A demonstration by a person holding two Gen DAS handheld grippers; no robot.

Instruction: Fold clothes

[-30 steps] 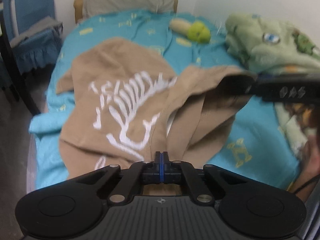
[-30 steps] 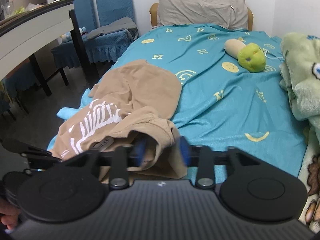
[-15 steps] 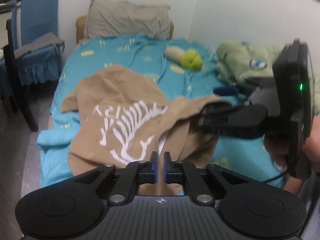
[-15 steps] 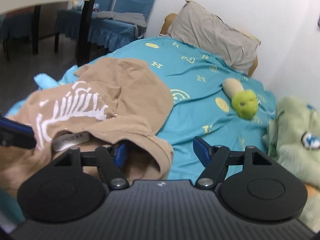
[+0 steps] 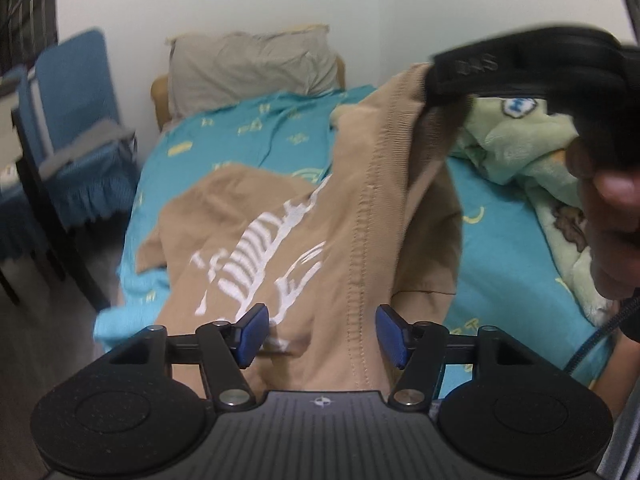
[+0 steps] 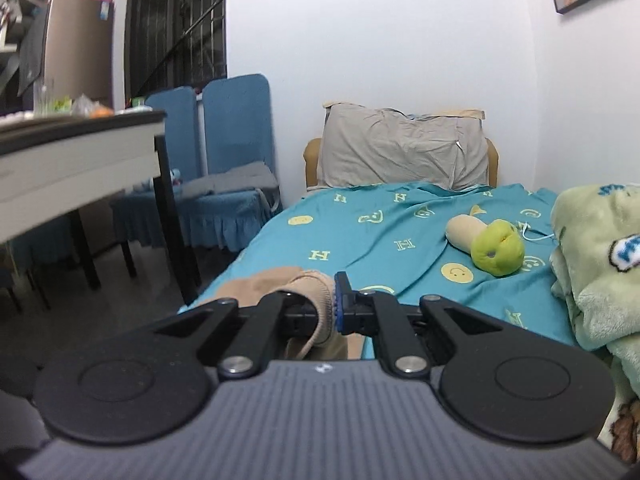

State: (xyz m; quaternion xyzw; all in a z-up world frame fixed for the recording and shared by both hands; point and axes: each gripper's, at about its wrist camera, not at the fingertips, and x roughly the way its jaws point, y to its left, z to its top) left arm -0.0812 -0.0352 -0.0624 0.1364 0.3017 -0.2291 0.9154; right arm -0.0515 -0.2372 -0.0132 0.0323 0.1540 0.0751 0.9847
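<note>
A tan T-shirt [image 5: 240,216] with a white skeleton print lies partly on the teal bedsheet [image 5: 248,132]. My left gripper [image 5: 320,334] is open, its blue pads on either side of the shirt's stitched hem, not clamping it. My right gripper [image 6: 332,306] is shut on a ribbed edge of the tan T-shirt [image 6: 308,284] and holds it up. In the left wrist view the right gripper [image 5: 440,92] shows at the upper right, lifting the shirt off the bed.
A grey pillow [image 6: 404,152] lies at the bed's head. A green plush toy [image 6: 492,246] and a green fleece blanket [image 6: 600,264] lie on the bed's right side. Blue chairs [image 6: 224,148] and a dark-legged table [image 6: 80,148] stand left of the bed.
My left gripper has opened and let go of the shirt. My right gripper has shut on the shirt's edge and lifted it upward.
</note>
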